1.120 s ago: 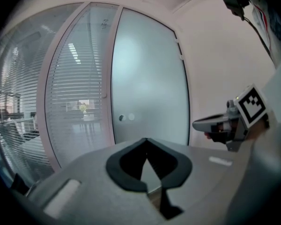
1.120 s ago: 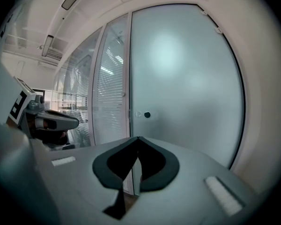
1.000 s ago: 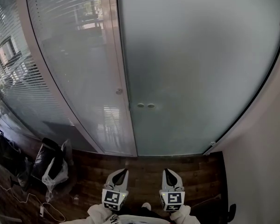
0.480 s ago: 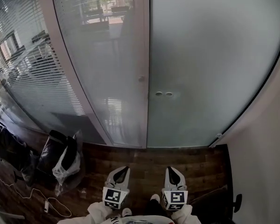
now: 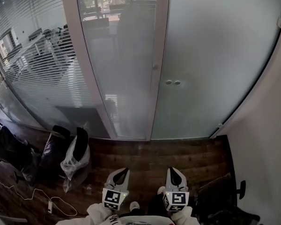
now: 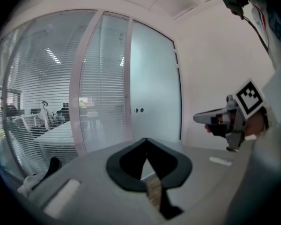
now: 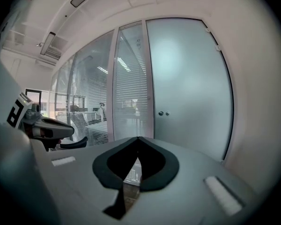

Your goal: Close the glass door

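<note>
- Ahead, the frosted glass door [image 5: 215, 55] stands at the far edge of the dark plank floor [image 5: 145, 153], smooth, milky and rectangular, its left edge meeting a pale upright frame [image 5: 160, 55].
- 2 small round metal fittings [image 5: 173, 83] sit near that edge.
- Slatted blinds [image 5: 37, 74] stripe the clear glazing left of the frame.
- Left gripper [image 5: 122, 172] and right gripper [image 5: 172, 171] hover over the floor's near edge, jaws pressed together on nothing.

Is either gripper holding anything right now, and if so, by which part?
Nothing is held. The left gripper and the right gripper both have their jaws together with nothing between them, and both are apart from the glass door.
</note>
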### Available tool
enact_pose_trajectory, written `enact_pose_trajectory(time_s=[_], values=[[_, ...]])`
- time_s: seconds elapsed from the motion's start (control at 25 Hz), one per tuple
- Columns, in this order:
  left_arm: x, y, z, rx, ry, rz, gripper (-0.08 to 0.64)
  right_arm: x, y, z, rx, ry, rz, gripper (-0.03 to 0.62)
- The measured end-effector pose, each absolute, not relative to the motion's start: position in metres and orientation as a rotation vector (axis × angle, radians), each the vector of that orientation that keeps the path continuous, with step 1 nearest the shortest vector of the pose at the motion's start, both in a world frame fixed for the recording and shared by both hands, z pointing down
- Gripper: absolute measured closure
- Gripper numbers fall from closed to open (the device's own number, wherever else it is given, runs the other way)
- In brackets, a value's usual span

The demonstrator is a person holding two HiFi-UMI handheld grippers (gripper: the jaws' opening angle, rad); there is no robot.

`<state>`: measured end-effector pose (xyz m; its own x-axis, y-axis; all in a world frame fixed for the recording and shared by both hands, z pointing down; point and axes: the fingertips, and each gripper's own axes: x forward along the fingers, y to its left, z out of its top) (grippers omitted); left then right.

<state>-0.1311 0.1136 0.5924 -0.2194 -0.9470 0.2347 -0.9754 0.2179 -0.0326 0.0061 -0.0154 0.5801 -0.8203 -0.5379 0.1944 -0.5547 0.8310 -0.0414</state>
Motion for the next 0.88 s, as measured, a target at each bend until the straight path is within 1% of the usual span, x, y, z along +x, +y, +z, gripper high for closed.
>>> enact_pose_trajectory(time_s=[0.4, 0.88], values=[[-0.122, 0.136, 0.574, 1.874, -2.328, 0.220, 0.558, 0.012, 0.013, 0.565, 0.856, -2.847, 0.117, 0.586], [-0.102, 0.111, 0.562, 1.873, -2.356, 0.221, 0.558, 0.030, -0.011, 0.552, 0.825, -2.892, 0.129, 0.586]])
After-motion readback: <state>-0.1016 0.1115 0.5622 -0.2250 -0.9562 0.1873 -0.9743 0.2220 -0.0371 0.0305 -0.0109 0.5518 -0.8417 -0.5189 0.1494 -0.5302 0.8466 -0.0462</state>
